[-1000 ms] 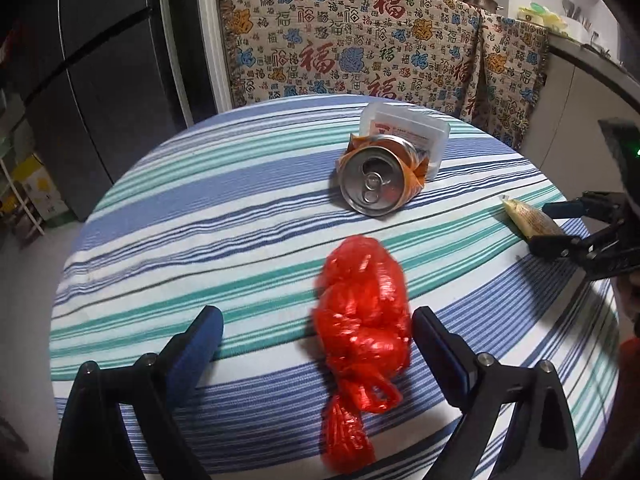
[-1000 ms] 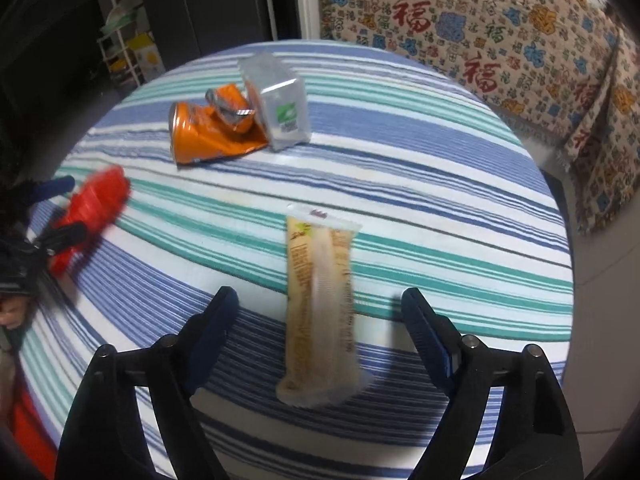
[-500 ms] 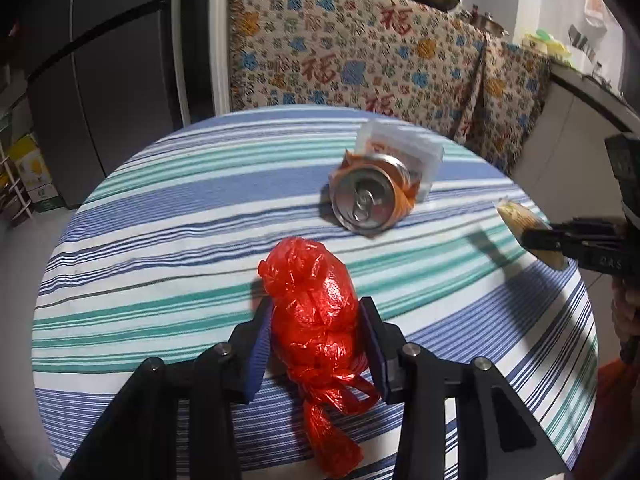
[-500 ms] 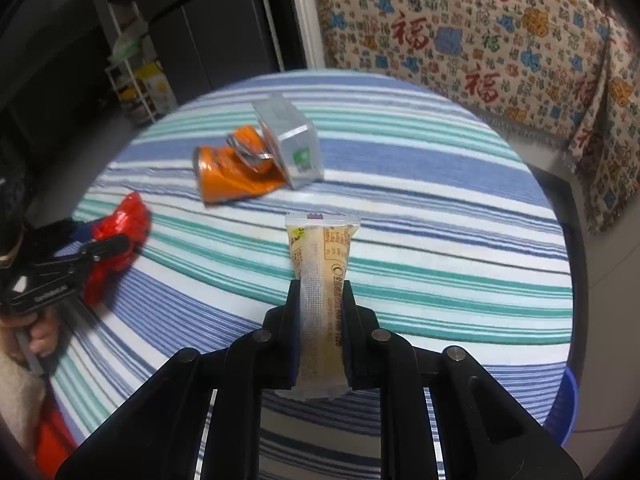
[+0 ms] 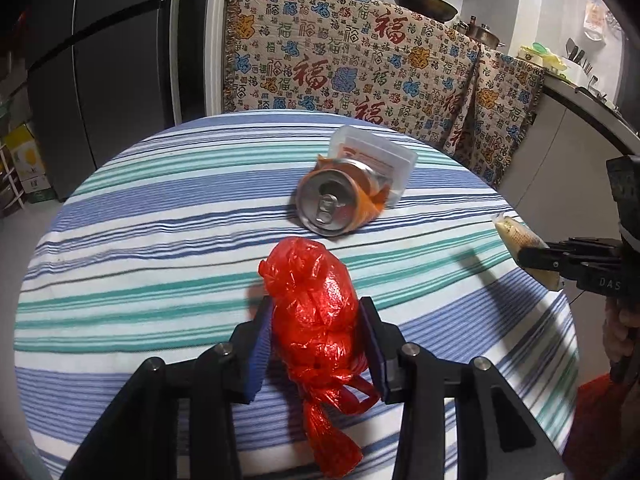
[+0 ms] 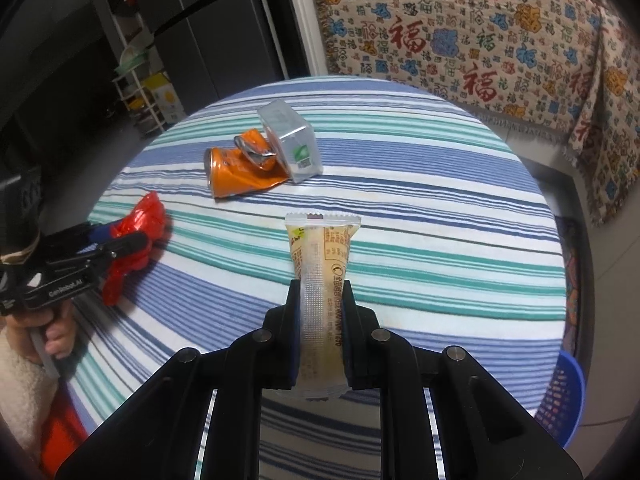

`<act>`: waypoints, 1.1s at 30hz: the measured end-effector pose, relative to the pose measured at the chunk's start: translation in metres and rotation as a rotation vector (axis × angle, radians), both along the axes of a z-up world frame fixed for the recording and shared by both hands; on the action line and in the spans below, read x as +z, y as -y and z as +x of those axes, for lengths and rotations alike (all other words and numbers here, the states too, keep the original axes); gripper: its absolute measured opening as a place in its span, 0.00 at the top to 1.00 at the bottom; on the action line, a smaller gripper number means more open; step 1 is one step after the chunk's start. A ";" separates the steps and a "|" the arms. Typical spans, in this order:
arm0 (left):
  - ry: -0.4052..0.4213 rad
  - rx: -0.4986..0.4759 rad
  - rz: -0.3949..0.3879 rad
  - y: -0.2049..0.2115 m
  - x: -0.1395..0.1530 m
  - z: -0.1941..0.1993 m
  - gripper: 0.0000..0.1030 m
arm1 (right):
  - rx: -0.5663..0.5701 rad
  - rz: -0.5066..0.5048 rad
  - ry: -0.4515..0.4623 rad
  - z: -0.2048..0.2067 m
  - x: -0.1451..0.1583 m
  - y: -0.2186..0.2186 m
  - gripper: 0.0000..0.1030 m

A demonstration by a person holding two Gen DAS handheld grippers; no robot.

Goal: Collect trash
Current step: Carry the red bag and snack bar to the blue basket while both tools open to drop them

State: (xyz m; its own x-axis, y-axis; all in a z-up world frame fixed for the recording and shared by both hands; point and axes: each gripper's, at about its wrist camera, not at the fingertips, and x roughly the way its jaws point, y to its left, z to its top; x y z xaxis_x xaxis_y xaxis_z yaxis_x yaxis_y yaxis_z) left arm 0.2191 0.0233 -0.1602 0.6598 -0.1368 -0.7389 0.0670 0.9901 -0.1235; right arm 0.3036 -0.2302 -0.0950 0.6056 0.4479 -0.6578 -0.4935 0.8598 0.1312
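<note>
My left gripper is clamped on the knotted red plastic bag, its blue pads pressed against both flanks while the tied tail trails toward me over the striped tablecloth. From that wrist I look straight into the silver top of the crushed orange can, which lies on its side just beyond the bag with a small clear plastic box touching it at the far right; pots sit on a counter above the patterned cloth at the back. The right wrist shows what that view hides: the can's dented orange side, the box's green label, and a blue basket on the floor off the table's near right edge. There my right gripper pinches the lower half of the long beige snack wrapper, whose sealed top pokes out past the fingertips, and the left gripper appears at the left edge with the bag in it. A second ago both sets of jaws stood wide apart with the bag and the wrapper lying loose between them; now each is squeezed shut on its piece, and the wrapper has tipped up off the cloth.
</note>
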 end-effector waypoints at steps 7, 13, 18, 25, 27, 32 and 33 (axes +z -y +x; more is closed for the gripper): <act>0.014 -0.081 0.006 0.052 0.012 -0.022 0.60 | -0.041 0.013 0.007 -0.020 0.003 0.026 0.85; 0.003 -0.169 -0.017 0.109 0.022 -0.036 0.60 | -0.134 0.041 0.016 -0.039 0.008 0.080 0.85; 0.011 -0.266 -0.054 0.163 0.036 -0.039 0.60 | -0.252 0.025 0.010 -0.054 0.007 0.139 0.85; -0.022 -0.422 -0.099 0.272 0.035 -0.029 0.60 | -0.379 -0.046 -0.017 -0.048 -0.002 0.221 0.85; -0.043 -0.454 -0.114 0.302 0.030 -0.022 0.60 | -0.410 -0.046 -0.035 -0.043 -0.010 0.245 0.85; -0.080 -0.523 -0.100 0.367 0.007 -0.002 0.60 | -0.489 0.058 -0.111 -0.034 -0.042 0.294 0.85; -0.089 -0.530 -0.096 0.378 0.001 0.004 0.60 | -0.505 0.097 -0.134 -0.031 -0.047 0.305 0.85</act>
